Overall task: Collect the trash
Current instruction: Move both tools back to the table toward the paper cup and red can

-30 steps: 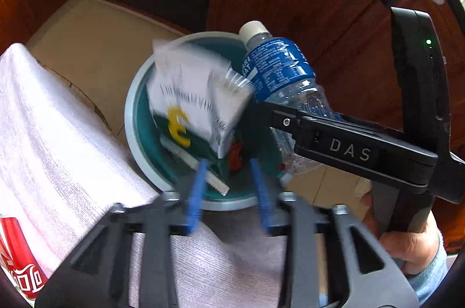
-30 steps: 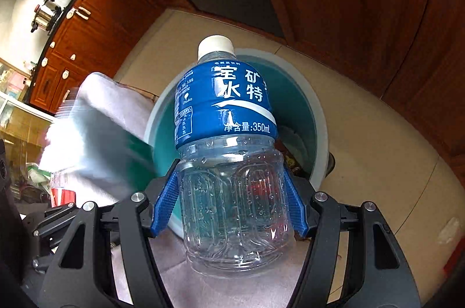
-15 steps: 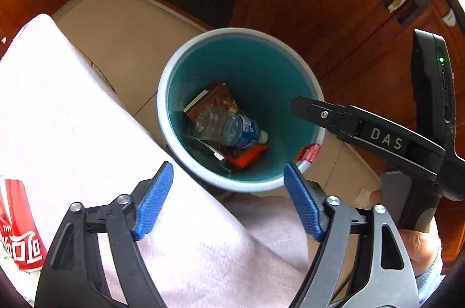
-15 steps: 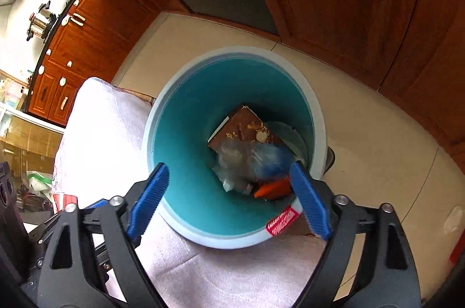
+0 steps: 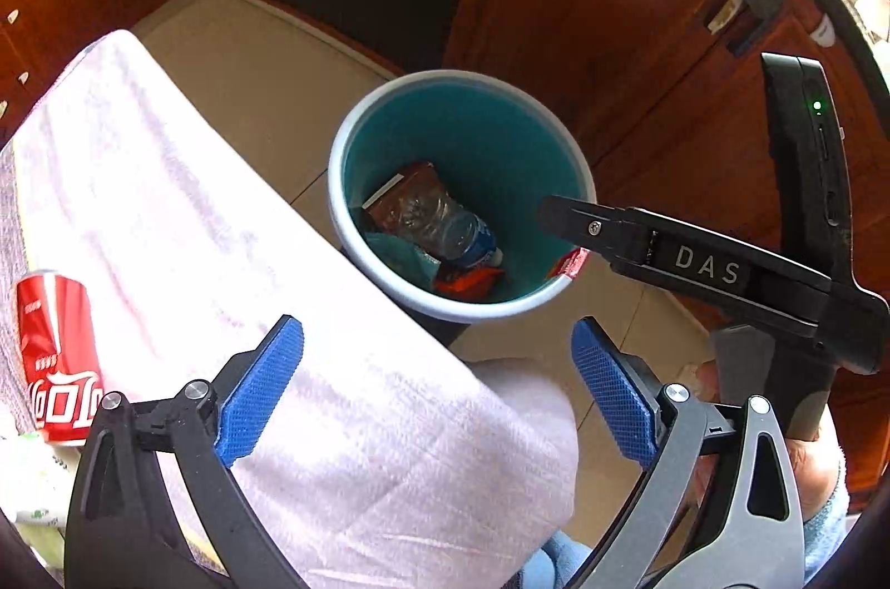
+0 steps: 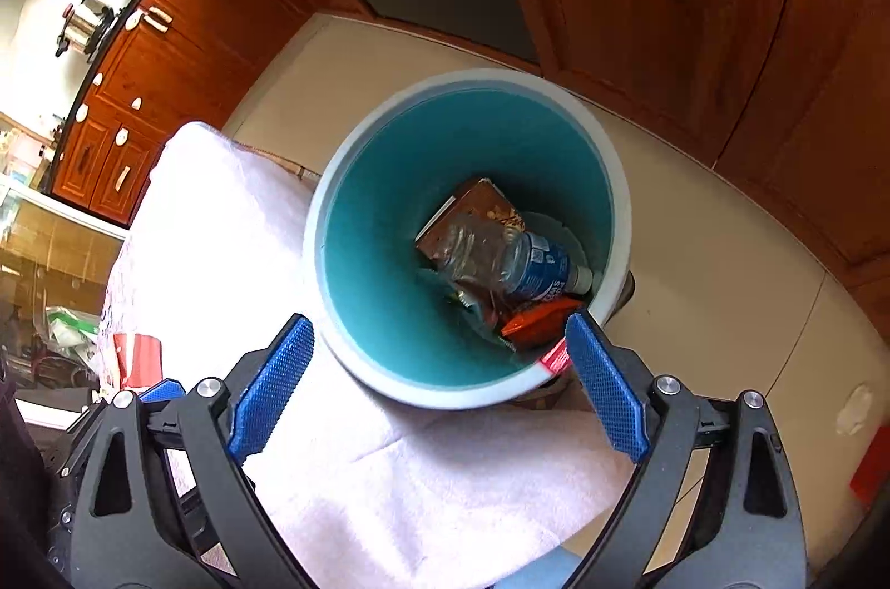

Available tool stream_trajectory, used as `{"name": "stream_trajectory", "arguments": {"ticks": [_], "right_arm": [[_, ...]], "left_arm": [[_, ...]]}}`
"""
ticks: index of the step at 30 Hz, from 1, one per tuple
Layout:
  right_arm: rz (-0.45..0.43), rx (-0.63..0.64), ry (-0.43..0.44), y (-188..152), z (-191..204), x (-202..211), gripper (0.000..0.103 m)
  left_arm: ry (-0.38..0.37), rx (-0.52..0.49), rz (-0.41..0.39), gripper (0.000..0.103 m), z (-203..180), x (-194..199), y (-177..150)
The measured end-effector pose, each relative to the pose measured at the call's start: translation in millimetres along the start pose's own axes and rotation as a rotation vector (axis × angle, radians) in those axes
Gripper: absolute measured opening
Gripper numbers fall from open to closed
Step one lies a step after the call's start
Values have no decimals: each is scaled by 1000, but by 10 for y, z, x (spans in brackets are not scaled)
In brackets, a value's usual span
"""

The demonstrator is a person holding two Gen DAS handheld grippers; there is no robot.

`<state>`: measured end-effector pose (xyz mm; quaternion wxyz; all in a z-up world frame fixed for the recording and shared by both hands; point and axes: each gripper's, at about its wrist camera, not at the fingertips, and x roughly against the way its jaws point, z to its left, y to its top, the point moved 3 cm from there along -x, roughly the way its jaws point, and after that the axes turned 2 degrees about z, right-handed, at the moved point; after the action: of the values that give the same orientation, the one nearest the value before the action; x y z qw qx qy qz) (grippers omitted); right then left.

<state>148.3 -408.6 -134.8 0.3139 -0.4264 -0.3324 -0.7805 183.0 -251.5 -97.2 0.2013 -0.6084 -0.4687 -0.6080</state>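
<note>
Both grippers' jaws have just been opening, now spread w/ nothing between. Next trash: red can upright on table, far left of your left gripper, the nearer one.

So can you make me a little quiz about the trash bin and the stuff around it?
1. True or false: the water bottle lies inside the teal bin.
2. What red thing stands on the white cloth? A) apple B) soda can C) cup
3. Fill in: both the left hand-held gripper and the right hand-held gripper are ____ and hold nothing.

Key: 1 true; 2 B, the soda can; 3 open.
</note>
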Motion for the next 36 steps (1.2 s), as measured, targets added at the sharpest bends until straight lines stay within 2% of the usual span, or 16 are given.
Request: {"name": "stream_trajectory", "arguments": {"ticks": [12, 20, 28, 32, 36], "right_arm": [[-5, 93, 22, -310, 503, 261, 88], [30, 187, 43, -529, 966, 262, 88], [72, 286, 59, -687, 1492, 149, 88], [97, 333, 68, -733, 1765, 33, 88], [125, 376, 77, -786, 2030, -115, 88]], "left_arm": [[28, 71, -84, 99, 347, 541, -336], [112, 108, -104, 99, 745, 816, -654], [212, 161, -157, 99, 1325, 1201, -940], [265, 205, -155, 99, 1721, 1318, -1077], [261, 269, -141, 99, 2030, 1296, -1134]]}}
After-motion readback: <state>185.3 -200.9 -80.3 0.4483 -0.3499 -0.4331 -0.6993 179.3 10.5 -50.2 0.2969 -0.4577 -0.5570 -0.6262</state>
